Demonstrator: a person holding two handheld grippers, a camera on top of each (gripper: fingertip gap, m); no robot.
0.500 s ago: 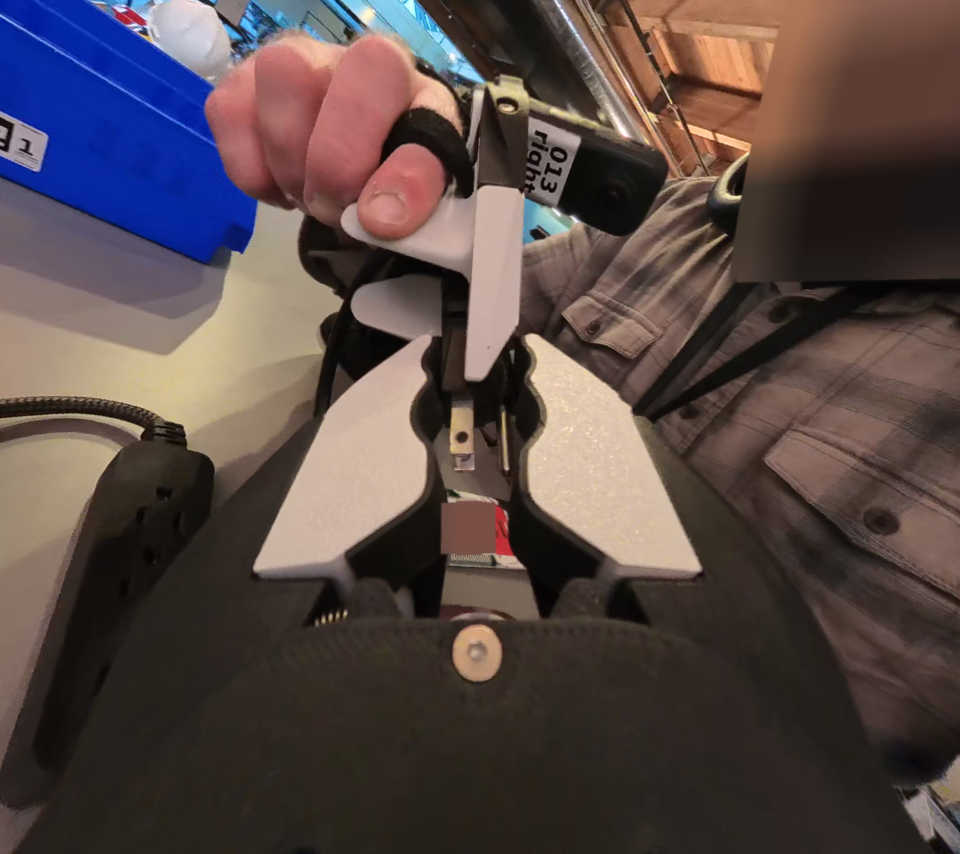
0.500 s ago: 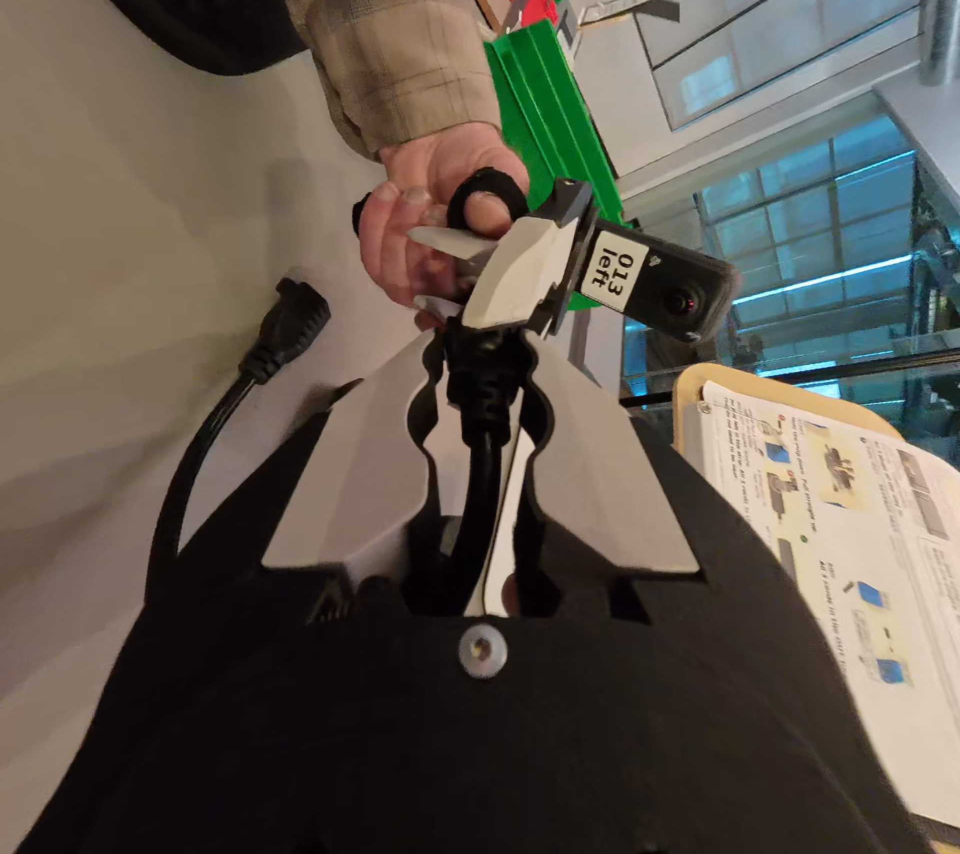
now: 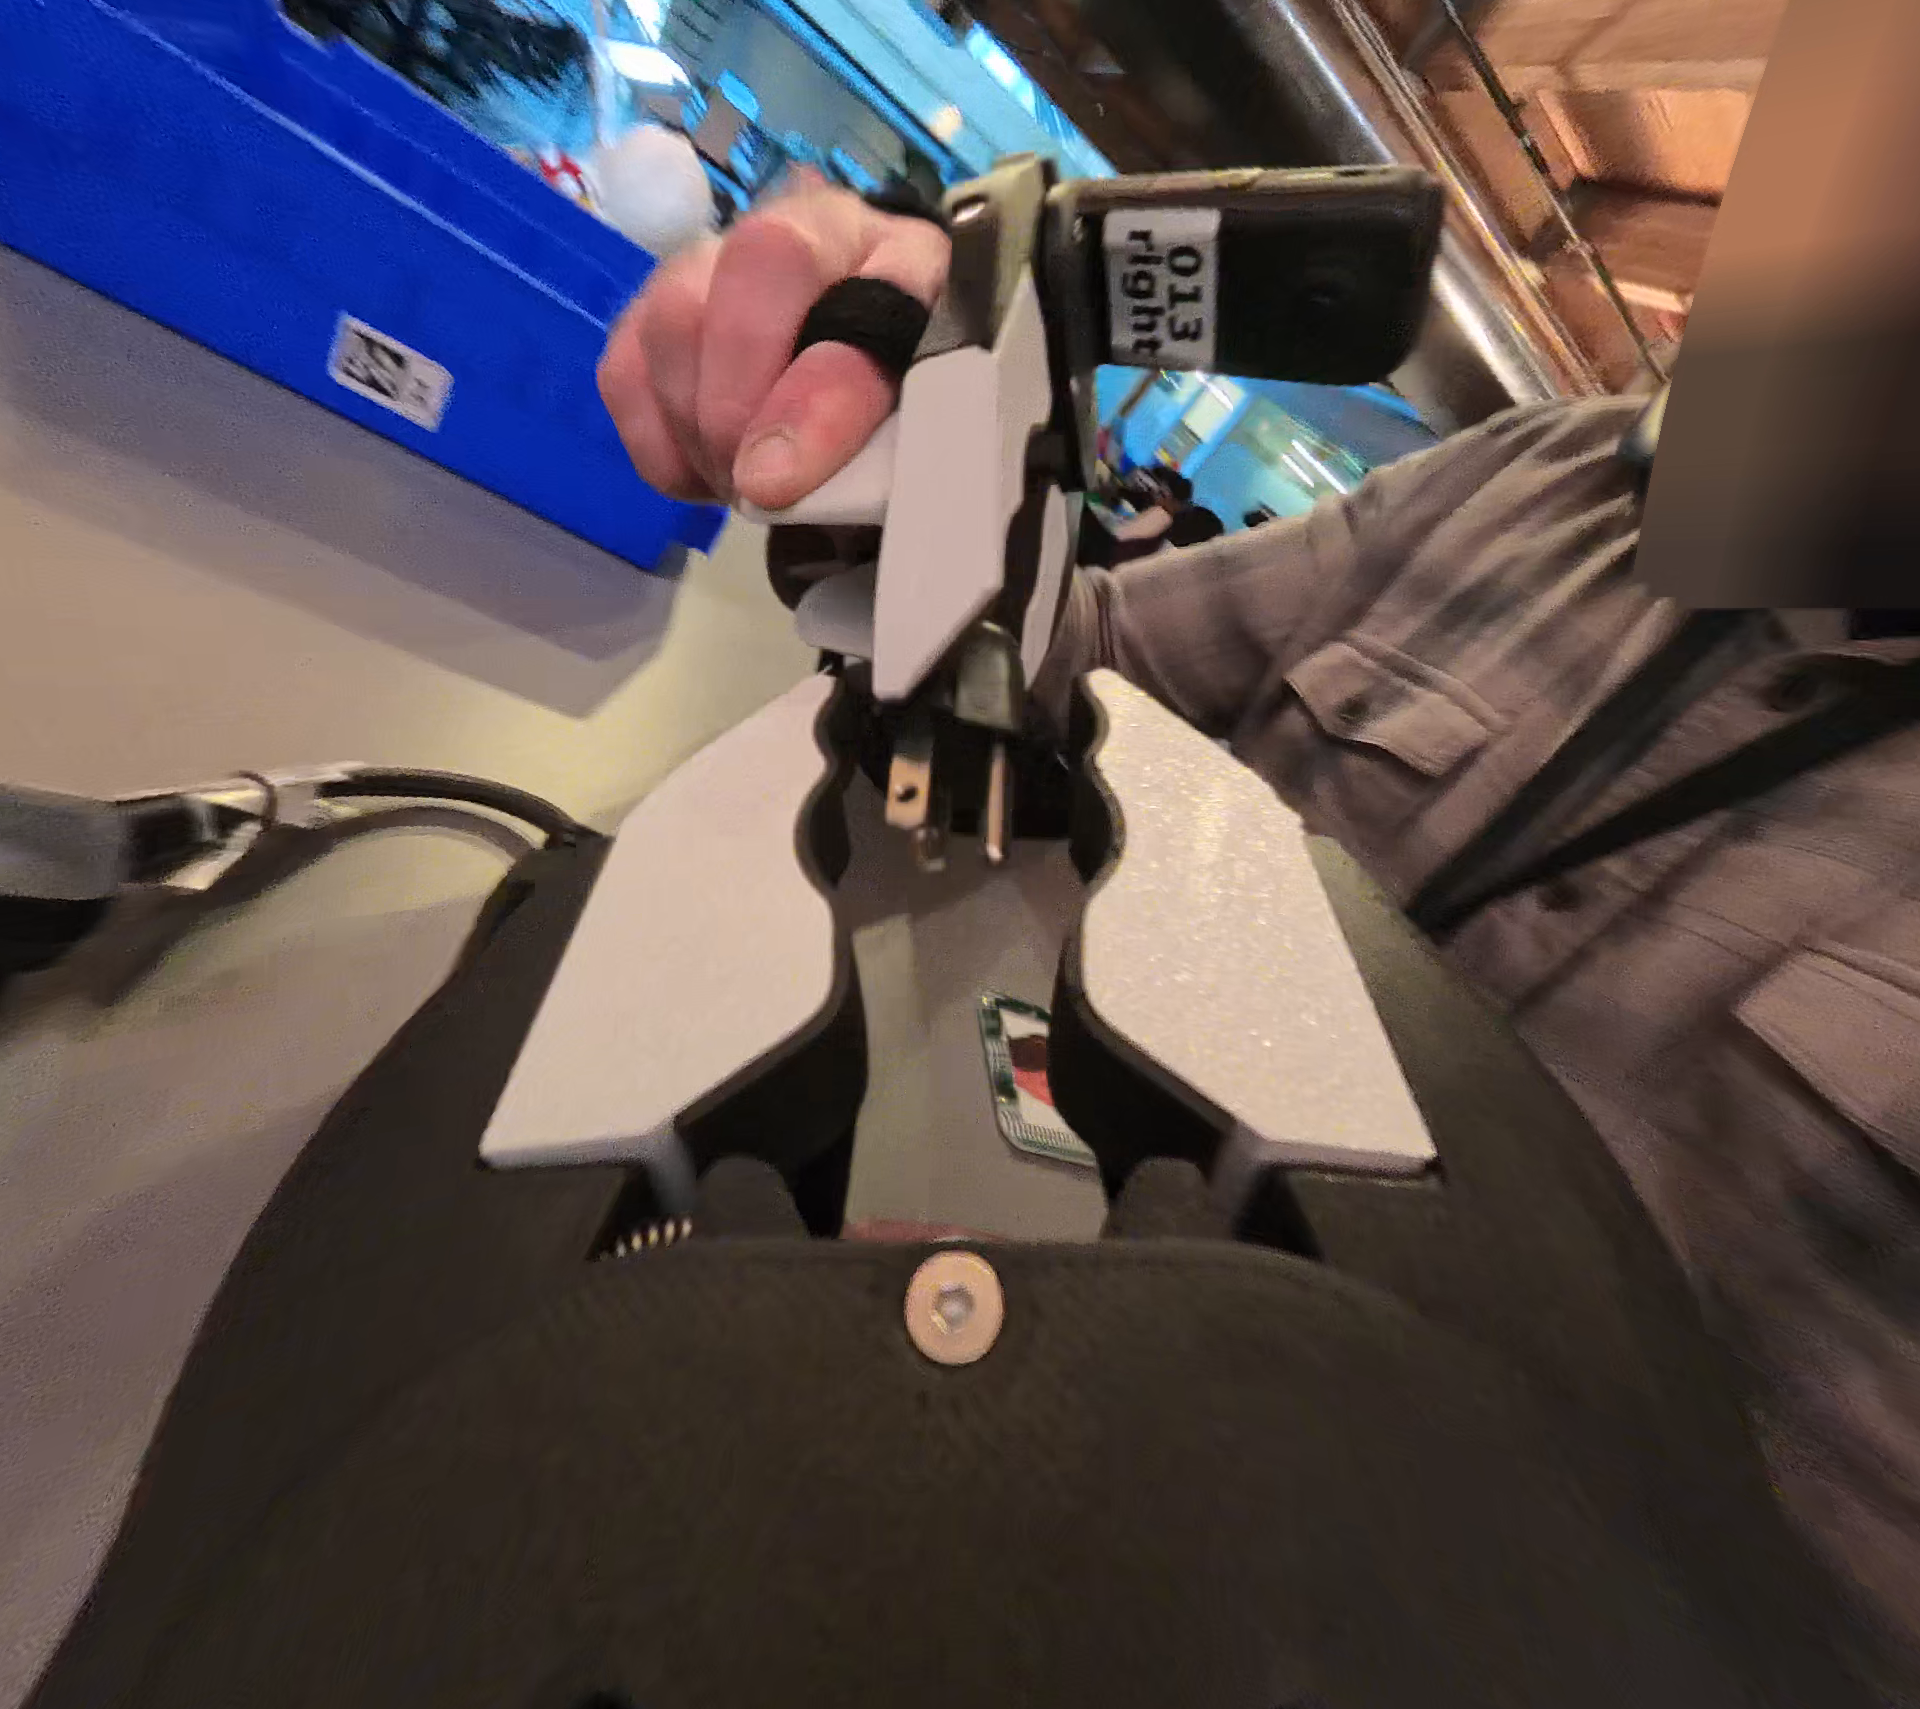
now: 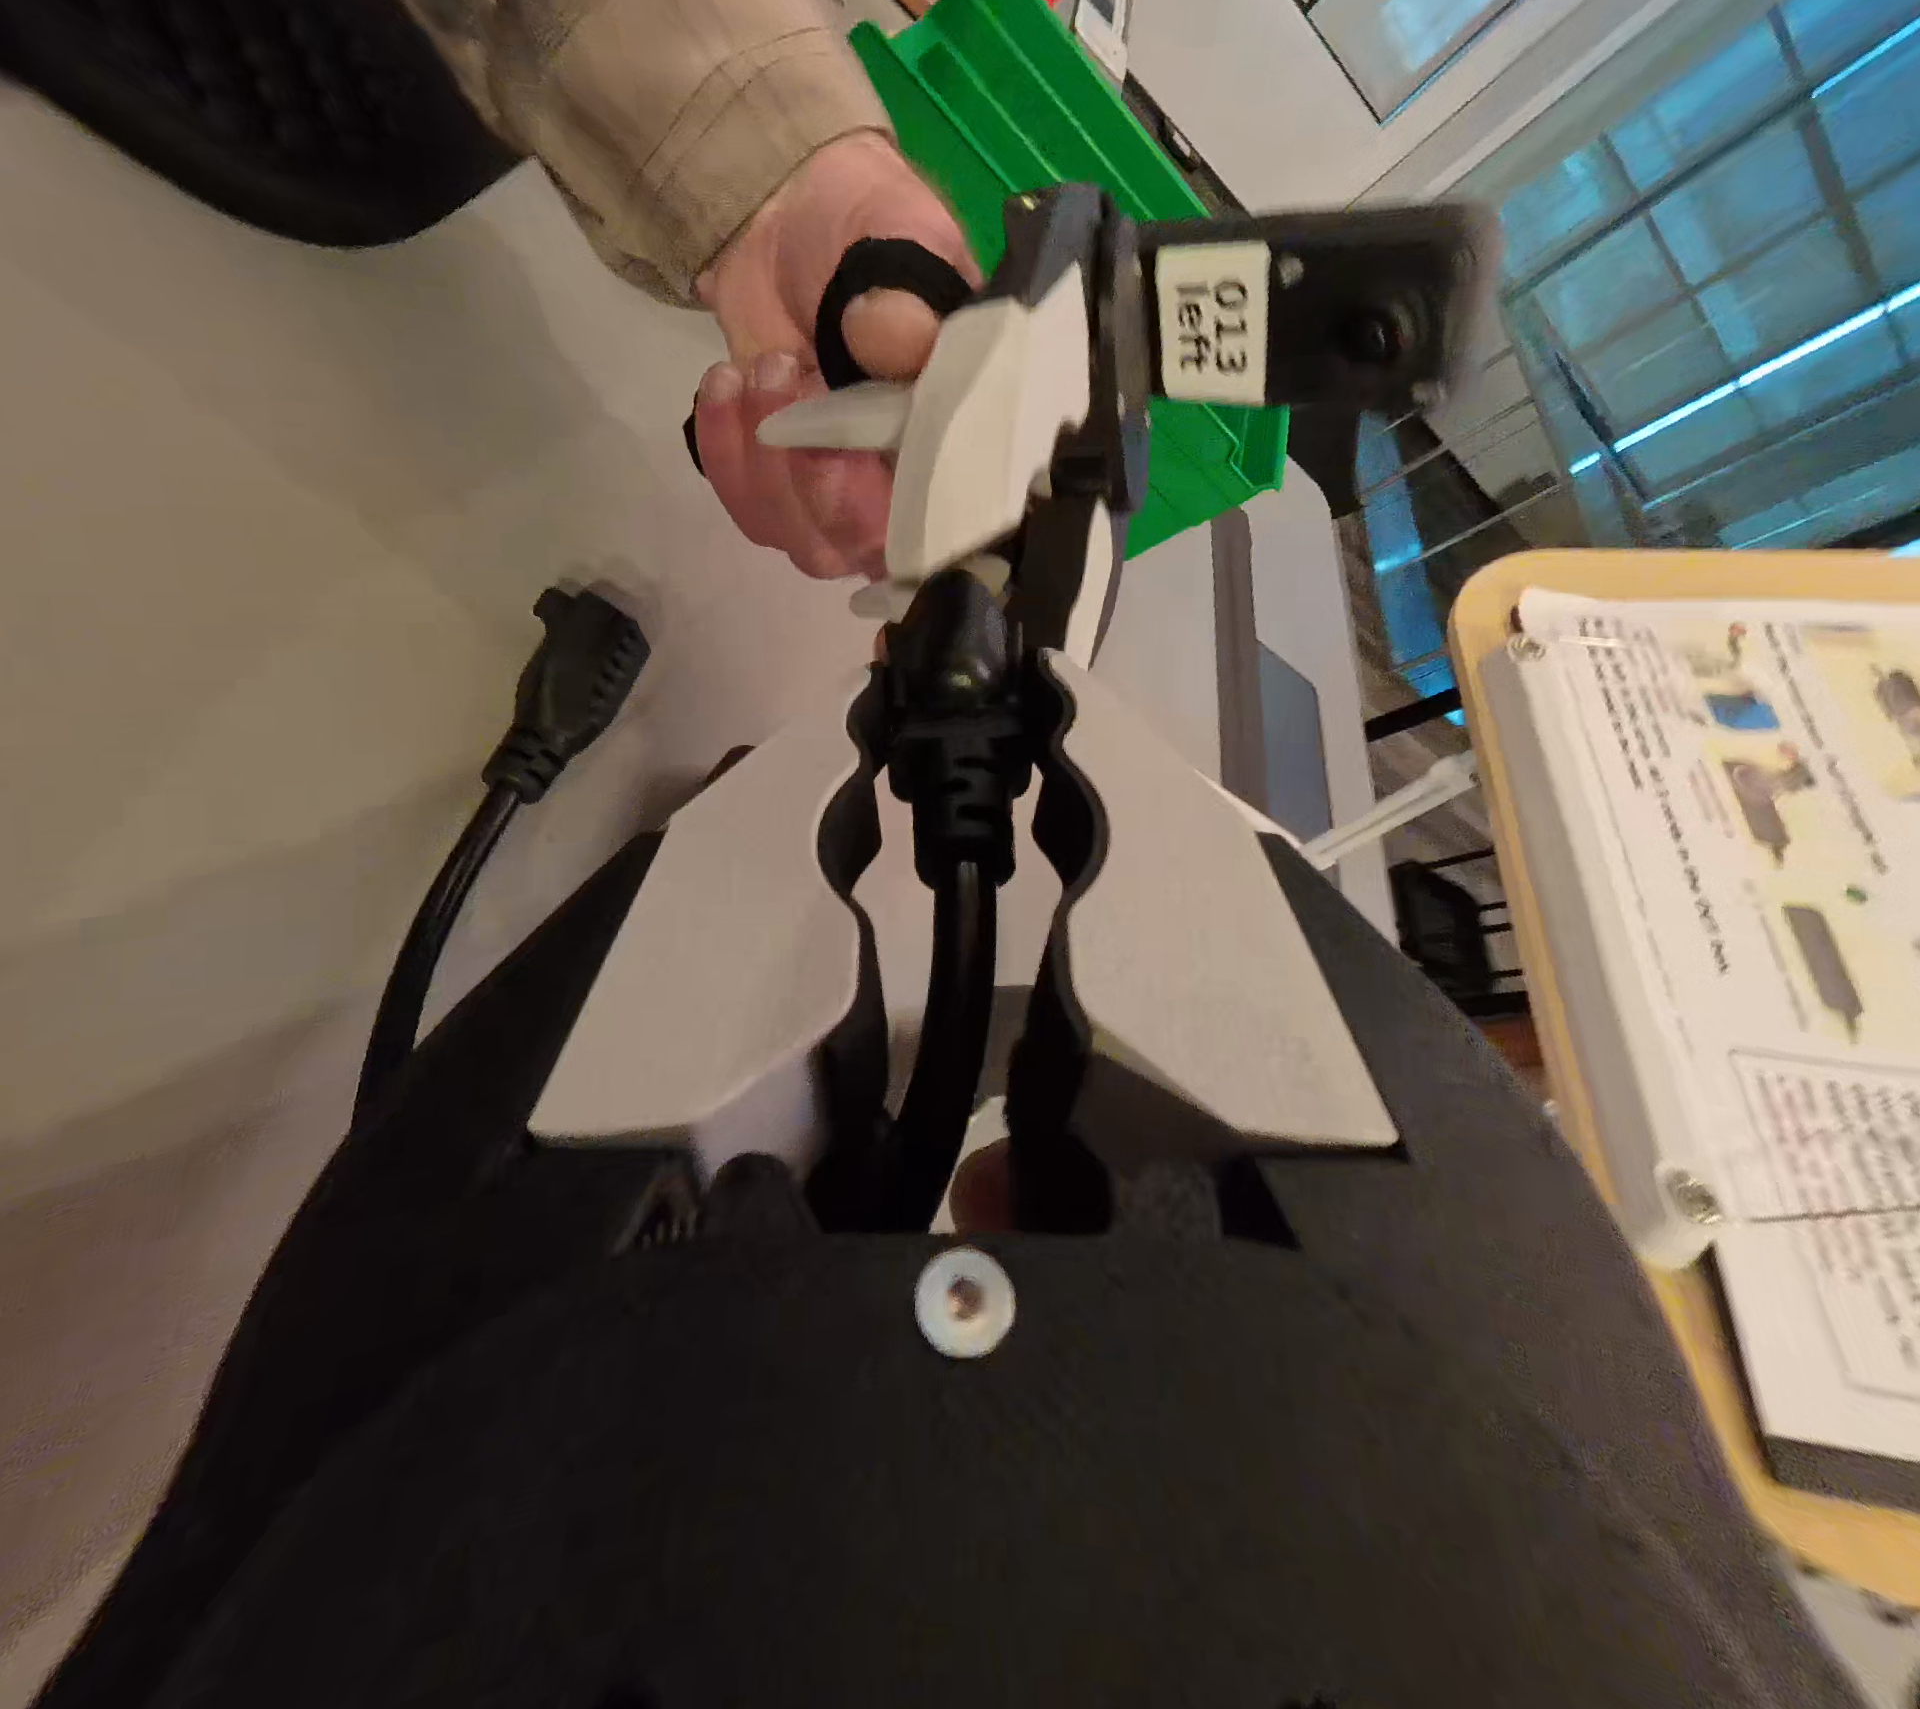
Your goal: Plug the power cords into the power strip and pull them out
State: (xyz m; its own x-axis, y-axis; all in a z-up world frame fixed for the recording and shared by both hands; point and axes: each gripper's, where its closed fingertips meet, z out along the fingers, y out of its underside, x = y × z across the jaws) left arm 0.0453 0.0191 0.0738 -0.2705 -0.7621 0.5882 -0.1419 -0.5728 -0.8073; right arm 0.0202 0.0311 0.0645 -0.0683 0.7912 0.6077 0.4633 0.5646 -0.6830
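Note:
A black power plug [image 4: 951,724] sits between the fingers of my right gripper [image 4: 951,683], which is shut on its ribbed neck; its cord [image 4: 961,984] runs back between the jaws. In the left wrist view the plug's metal prongs [image 3: 914,792] point at the camera. My left gripper [image 3: 956,703] faces it with its jaws apart on either side of the prong end, and I see no grip. The black power strip [image 3: 52,870] is blurred at the far left on the table. A second black plug [image 4: 582,672] lies on the table with its cord.
A blue bin [image 3: 260,205] stands on the table behind the strip. A green bin [image 4: 1039,132] stands beyond the left hand. A wooden board with an instruction sheet [image 4: 1714,932] is on the right. A person in a plaid shirt [image 3: 1507,776] holds both grippers. Less than 4 cm separates the two grippers' tips.
My left gripper's jaws have spread wider around the prongs, and its view has swung so the power strip slid to the left edge. My right gripper keeps its hold on the plug.

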